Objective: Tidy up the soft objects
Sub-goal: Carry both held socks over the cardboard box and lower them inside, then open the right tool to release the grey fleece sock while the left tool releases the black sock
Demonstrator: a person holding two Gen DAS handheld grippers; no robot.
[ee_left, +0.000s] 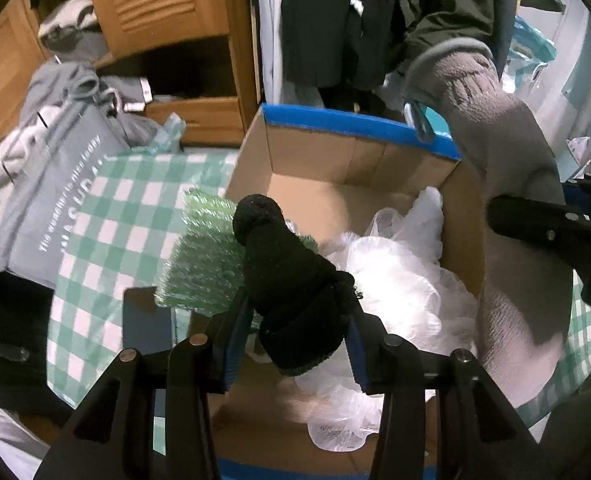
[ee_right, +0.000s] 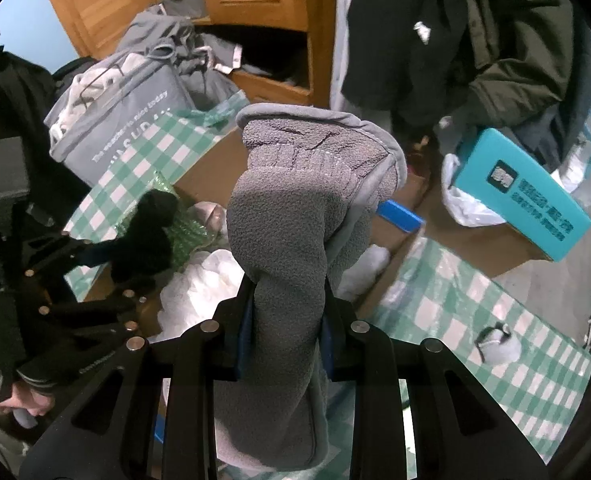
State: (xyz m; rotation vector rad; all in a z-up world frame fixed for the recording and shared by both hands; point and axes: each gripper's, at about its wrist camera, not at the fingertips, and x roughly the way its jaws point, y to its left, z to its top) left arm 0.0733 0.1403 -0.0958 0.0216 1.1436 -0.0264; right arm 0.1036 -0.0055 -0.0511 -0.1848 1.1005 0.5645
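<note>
Left wrist: checked cloth (ee_left: 107, 216) under cardboard box (ee_left: 335, 152) (wardrobe (ee_left: 155, 4) behind); claws clamp black sock (ee_left: 295, 292), grey sock (ee_right: 291, 216).

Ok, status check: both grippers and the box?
Left gripper shut on black sock, over cardboard box. Right gripper shut on grey fleece glove. White plastic bags inside box.

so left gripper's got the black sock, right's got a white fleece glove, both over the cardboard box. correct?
One slip: the fleece glove in the right gripper is grey, not white, as the right wrist view shows. The rest holds: the left gripper clamps the black sock, both over the cardboard box.
</note>
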